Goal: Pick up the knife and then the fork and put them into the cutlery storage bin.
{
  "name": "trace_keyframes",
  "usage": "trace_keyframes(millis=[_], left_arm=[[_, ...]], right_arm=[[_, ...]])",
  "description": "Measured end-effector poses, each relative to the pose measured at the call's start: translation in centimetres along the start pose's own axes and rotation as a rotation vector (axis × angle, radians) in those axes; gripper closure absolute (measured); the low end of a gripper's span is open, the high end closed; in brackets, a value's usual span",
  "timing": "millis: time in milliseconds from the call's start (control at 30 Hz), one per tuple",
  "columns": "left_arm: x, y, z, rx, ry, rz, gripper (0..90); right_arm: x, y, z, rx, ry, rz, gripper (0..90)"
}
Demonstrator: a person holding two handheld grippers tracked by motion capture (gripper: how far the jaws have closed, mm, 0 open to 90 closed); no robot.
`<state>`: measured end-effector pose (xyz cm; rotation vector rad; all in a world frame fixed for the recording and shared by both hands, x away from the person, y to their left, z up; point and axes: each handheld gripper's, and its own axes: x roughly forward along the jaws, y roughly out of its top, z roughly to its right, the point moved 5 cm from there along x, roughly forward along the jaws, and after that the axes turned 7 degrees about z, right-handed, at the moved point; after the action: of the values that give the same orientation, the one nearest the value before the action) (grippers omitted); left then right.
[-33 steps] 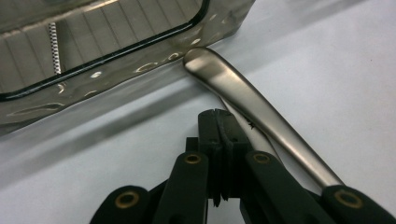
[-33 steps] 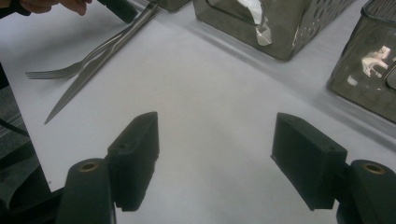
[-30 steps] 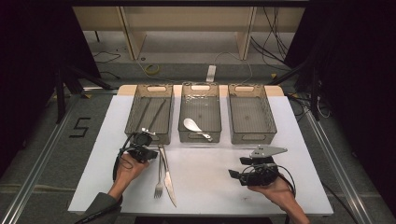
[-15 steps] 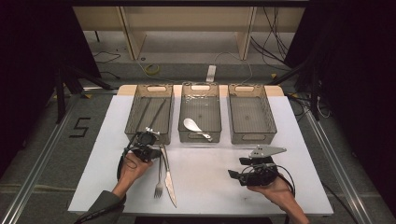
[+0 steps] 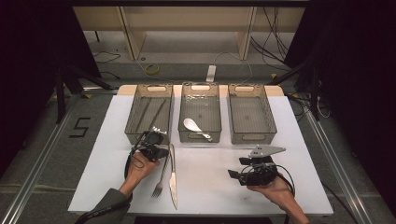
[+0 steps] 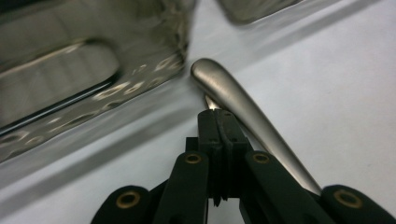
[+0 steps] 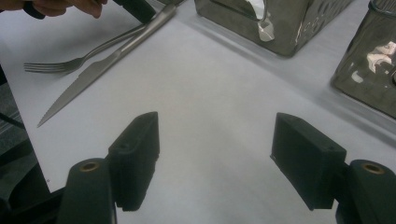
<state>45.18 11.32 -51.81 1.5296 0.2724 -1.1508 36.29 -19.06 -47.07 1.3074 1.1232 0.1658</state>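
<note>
The left hand-held gripper (image 5: pixel 154 147) sits at the top ends of the fork (image 5: pixel 161 177) and the knife (image 5: pixel 173 175), just in front of the left bin (image 5: pixel 149 112), with its jaws pressed fully together. In the left gripper view the closed tips (image 6: pixel 218 128) lie right beside the knife handle (image 6: pixel 243 116), and a sliver of another metal piece shows just past them; whether the jaws pinch that piece cannot be told from these pictures. The left hand (image 5: pixel 137 170) comes in from the bottom edge, forearm angled up and to the right, wrapped around the back of the tool so that it points toward the bins. The fork and knife lie side by side on the white surface (image 5: pixel 210 186), handles toward the bins, tines and blade tip toward the person, the knife on the right of the fork. The right hand-held gripper (image 5: pixel 240 175) rests low over the surface well apart from the cutlery, near the right bin (image 5: pixel 250 114), its jaws spread wide with nothing between them, as the right gripper view (image 7: pixel 215 163) shows bare surface in the gap. The right hand (image 5: pixel 275 191) holds it from behind, pointing leftward across the surface. A spoon (image 5: pixel 196 128) lies in the middle bin (image 5: pixel 200 112).
</note>
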Motion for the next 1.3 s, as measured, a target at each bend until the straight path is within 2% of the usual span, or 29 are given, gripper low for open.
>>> trace_keyframes(millis=[67,233,300,333,433,600,833,900,1133,1300], left_arm=[[0.3,0.2,0.8,0.007,-0.028,0.005,89.0],[1.0,0.9,2.5,0.061,-0.035,-0.001,89.0],[1.3,1.0,2.9,0.043,-0.054,0.007,89.0],[1.3,1.0,3.0,0.061,-0.054,-0.001,89.0],[1.5,1.1,3.5,0.057,-0.079,0.003,89.0],[1.7,1.2,4.7,0.108,-0.113,-0.010,89.0],[1.9,1.2,6.1,0.160,-0.165,-0.020,89.0],[1.9,1.2,6.7,0.181,-0.191,-0.026,89.0],[1.9,0.8,9.1,0.254,-0.245,-0.049,89.0],[1.7,0.4,10.4,0.287,-0.293,-0.067,89.0]], right_arm=[[0.0,0.0,0.0,0.000,-0.001,0.000,32.9],[-0.1,0.0,0.1,0.002,-0.002,-0.002,32.9],[-0.2,0.0,0.1,-0.002,-0.002,-0.002,33.0],[-0.2,0.0,0.1,0.001,-0.002,-0.002,32.9],[-0.3,0.0,0.2,0.001,-0.004,0.002,33.0],[-0.1,-0.1,0.1,0.001,-0.004,-0.008,32.9],[-0.2,-0.1,0.1,0.004,-0.002,-0.008,33.0],[-0.2,-0.1,0.1,0.003,0.000,-0.009,32.9],[-0.1,-0.1,0.1,0.003,0.003,-0.015,32.9],[-0.1,-0.2,0.0,-0.002,0.009,-0.019,32.9]])
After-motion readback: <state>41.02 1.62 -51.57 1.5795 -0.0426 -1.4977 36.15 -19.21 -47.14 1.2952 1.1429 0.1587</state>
